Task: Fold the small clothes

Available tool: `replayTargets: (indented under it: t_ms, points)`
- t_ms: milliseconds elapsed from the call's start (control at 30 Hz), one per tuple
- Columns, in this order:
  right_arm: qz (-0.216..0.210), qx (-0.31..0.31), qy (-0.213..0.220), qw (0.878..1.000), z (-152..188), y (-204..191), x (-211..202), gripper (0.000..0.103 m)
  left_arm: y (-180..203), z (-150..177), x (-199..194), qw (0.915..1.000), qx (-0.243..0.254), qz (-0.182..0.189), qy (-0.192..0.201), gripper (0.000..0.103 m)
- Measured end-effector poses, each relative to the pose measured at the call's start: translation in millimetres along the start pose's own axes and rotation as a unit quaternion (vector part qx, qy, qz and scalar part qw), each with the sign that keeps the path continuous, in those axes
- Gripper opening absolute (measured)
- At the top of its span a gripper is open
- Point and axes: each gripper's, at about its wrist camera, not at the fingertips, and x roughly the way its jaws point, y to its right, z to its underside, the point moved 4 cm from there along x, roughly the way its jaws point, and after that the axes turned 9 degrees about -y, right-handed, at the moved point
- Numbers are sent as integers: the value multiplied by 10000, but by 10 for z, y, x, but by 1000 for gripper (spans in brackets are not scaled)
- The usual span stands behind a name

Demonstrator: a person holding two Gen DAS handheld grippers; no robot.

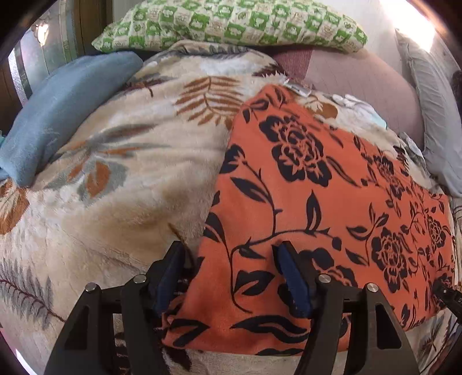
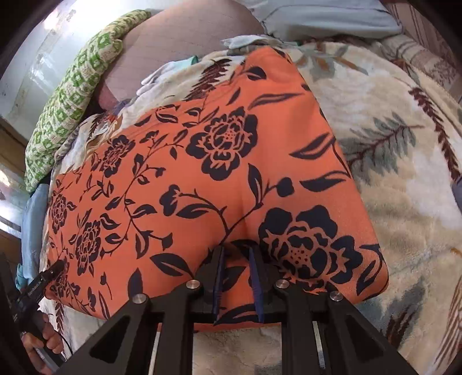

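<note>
Presently we list one orange soft-knit garment printed with black roses and vines, folded to a rough rectangle and lying flat on a plush cream blanket with rust and grey fern leaves. Our left gripper stands spread, its blue-padded jaws astride the garment's near corner, pads clear of the cloth. Our right gripper has narrow-set jaws pinching a small raised crease at the garment's near edge. Beyond lie a green-and-cream checked pillow and a smooth blue cushion. A hand shows partly, cut off at the right view's lower left.
</note>
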Motion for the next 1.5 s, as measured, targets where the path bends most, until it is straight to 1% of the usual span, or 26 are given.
replayTargets:
  t_ms: [33, 100, 167, 200, 300, 367, 400, 433, 467, 533, 633, 700, 767, 833, 900, 1000, 1100, 1167, 1233, 1267, 1300, 1333, 1367, 1400, 1433, 1500]
  points:
    - [-14, -98, 188, 9998, -19, -33, -75, 22, 17, -20, -60, 9999, 10, -19, 157, 68]
    - [-103, -332, 400, 9986, -54, -146, -174, 22, 86, -58, -188, 9987, 132, -57, 481, 68]
    - [-272, -581, 577, 9963, -90, -275, -246, 22, 139, -71, -268, 9975, 265, -119, 649, 68]
    - [-349, -673, 573, 9955, -112, -328, -241, 22, 142, -80, -284, 9972, 284, -173, 673, 68]
    - [-555, -776, 255, 9951, -168, -449, -69, 22, 45, -122, -260, 9974, 86, -395, 597, 70]
    - [-682, -771, -207, 9945, -156, -492, 163, 22, -65, -117, -165, 9979, -136, -486, 411, 74]
    - [-600, -810, -419, 9940, -137, -507, 279, 22, -82, -106, -95, 9979, -168, -548, 301, 75]
    - [-533, -860, -394, 9941, -137, -529, 318, 22, -95, -93, -14, 9980, -151, -602, 152, 75]
    - [-502, -924, -294, 9940, -153, -556, 305, 22, -92, -82, 51, 9984, -124, -557, 51, 75]
    - [-488, -977, -319, 9935, -170, -583, 267, 22, -108, -78, 35, 9989, -163, -439, 38, 75]
    - [-848, -926, -6, 9921, -179, -593, 76, 22, -171, -63, -157, 9991, -322, -194, 202, 75]
    - [-988, -982, 255, 9899, -176, -578, -92, 22, -259, -7, -297, 9981, -563, 0, 236, 75]
    - [-1052, -1020, 461, 9881, -156, -561, -235, 22, -339, 154, -444, 9962, -791, 222, 285, 77]
    - [-1203, -979, 577, 9862, -140, -510, -350, 22, -404, 364, -532, 9942, -993, 329, 239, 83]
    - [-1288, -938, 643, 9851, -122, -422, -462, 22, -426, 554, -543, 9930, -1089, 447, 62, 83]
    - [-1319, -885, 715, 9847, -137, -371, -530, 22, -365, 718, -528, 9913, -1166, 607, 19, 83]
    - [-1357, -839, 719, 9846, -133, -305, -579, 22, -283, 713, -360, 9886, -1293, 747, -172, 83]
    - [-1377, -820, 768, 9841, -131, -257, -619, 22, -248, 671, -240, 9853, -1461, 862, -204, 83]
    - [-1373, -826, 812, 9837, -122, -215, -655, 22, -242, 600, -194, 9838, -1595, 823, -10, 82]
    - [-1349, -831, 825, 9839, -117, -192, -659, 22, -233, 561, -211, 9820, -1639, 927, 143, 81]
    - [-1320, -829, 830, 9843, -114, -165, -664, 22, -211, 516, -203, 9793, -1660, 1136, 213, 70]
    - [-1310, -809, 832, 9846, -113, -129, -668, 22, -186, 472, -175, 9779, -1679, 1235, 163, 53]
    - [-1319, -770, 839, 9847, -115, -88, -677, 22, -161, 441, -138, 9783, -1697, 1191, 58, 46]
    - [-1328, -725, 848, 9848, -124, -48, -683, 22, -140, 418, -96, 9790, -1714, 1106, -30, 35]
    - [-1350, -665, 869, 9848, -132, -3, -700, 22, -123, 407, -66, 9784, -1743, 1113, -56, 27]
    - [-1449, -483, 971, 9835, -162, 122, -768, 22, -94, 408, -58, 9781, -1782, 1075, -7, 19]
